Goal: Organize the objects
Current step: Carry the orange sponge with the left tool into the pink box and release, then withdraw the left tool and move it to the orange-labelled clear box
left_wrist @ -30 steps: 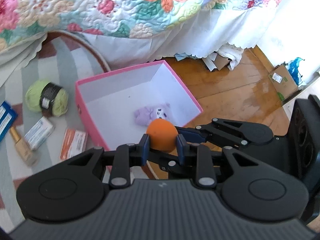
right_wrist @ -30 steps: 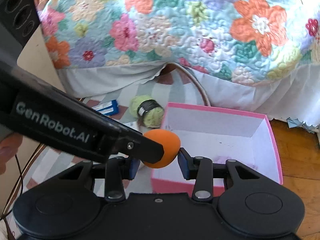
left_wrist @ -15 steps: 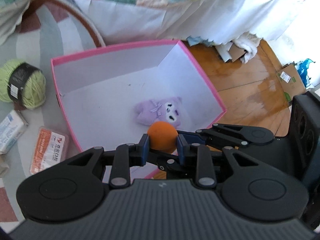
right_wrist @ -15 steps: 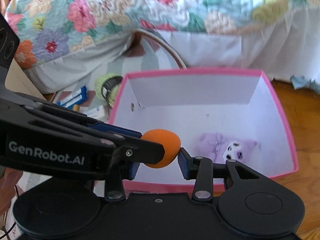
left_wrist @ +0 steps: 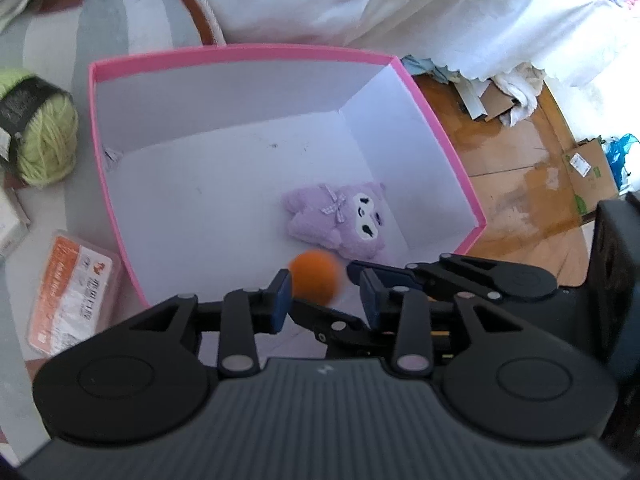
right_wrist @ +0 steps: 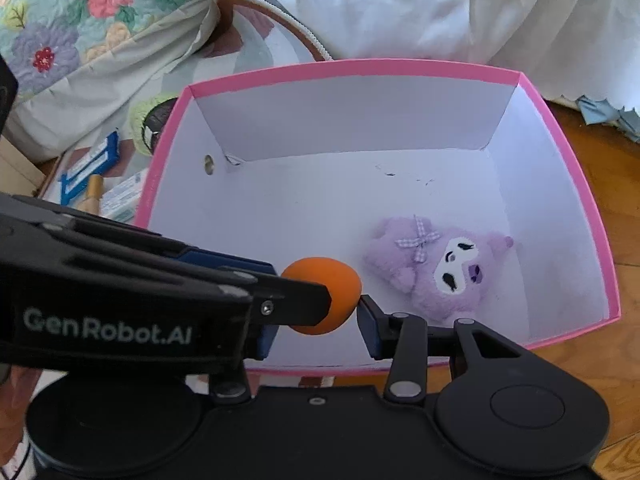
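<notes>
A small orange ball (left_wrist: 316, 280) hangs over the near part of the pink box (left_wrist: 240, 53), which is white inside. My left gripper (left_wrist: 324, 296) straddles the ball; its jaws are opening and a gap shows on the ball's right side. My right gripper (right_wrist: 316, 328) reaches the same ball (right_wrist: 324, 294) from the other side, jaws opening too, its left pad hidden behind the left gripper's fingers (right_wrist: 288, 300). The ball looks blurred in the left wrist view. A purple plush toy (right_wrist: 440, 272) lies on the box floor just beyond the ball.
On the rug left of the box lie a green yarn ball (left_wrist: 40, 136), an orange packet (left_wrist: 76, 292), a blue-white box (right_wrist: 88, 164) and a gold bottle (right_wrist: 94, 196). A floral quilt and white bed skirt (right_wrist: 400, 20) hang behind. Cardboard scraps (left_wrist: 588, 176) lie on the wood floor.
Both grippers sank toward the box with the ball, so the box and plush toy now fill the views. Their jaws have widened and the ball has come loose from the left gripper's right pad.
</notes>
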`<action>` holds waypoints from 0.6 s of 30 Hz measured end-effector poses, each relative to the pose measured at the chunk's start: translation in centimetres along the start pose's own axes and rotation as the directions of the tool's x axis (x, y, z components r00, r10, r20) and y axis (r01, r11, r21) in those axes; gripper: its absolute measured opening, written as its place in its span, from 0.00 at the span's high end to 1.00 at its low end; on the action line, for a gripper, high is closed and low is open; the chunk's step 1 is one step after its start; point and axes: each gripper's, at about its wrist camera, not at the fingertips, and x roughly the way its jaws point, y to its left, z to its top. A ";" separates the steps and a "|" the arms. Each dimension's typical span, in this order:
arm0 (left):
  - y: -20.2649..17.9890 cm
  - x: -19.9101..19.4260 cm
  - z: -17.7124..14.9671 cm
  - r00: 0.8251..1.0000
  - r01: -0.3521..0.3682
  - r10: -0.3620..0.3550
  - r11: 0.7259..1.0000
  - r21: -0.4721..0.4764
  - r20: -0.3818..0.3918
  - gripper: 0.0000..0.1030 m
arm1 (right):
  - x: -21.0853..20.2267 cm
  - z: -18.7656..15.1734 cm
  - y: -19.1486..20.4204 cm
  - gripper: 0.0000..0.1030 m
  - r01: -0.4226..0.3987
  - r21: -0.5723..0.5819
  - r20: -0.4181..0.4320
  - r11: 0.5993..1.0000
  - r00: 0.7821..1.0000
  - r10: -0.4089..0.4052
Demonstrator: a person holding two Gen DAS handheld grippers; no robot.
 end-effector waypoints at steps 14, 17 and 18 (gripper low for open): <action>0.0 -9.5 -0.8 0.998 -0.032 0.026 0.994 0.102 0.065 0.60 | -6.5 -1.3 1.3 0.40 -0.055 0.042 0.173 0.998 0.984 0.047; 0.2 -12.0 -1.1 0.995 -0.064 0.054 0.991 0.120 0.078 0.60 | -8.9 -1.5 3.1 0.40 -0.075 0.010 0.216 0.997 0.974 0.071; 0.4 -12.8 -1.2 0.995 -0.069 0.059 0.990 0.121 0.083 0.60 | -9.7 -1.5 3.8 0.40 -0.077 -0.004 0.229 0.997 0.970 0.076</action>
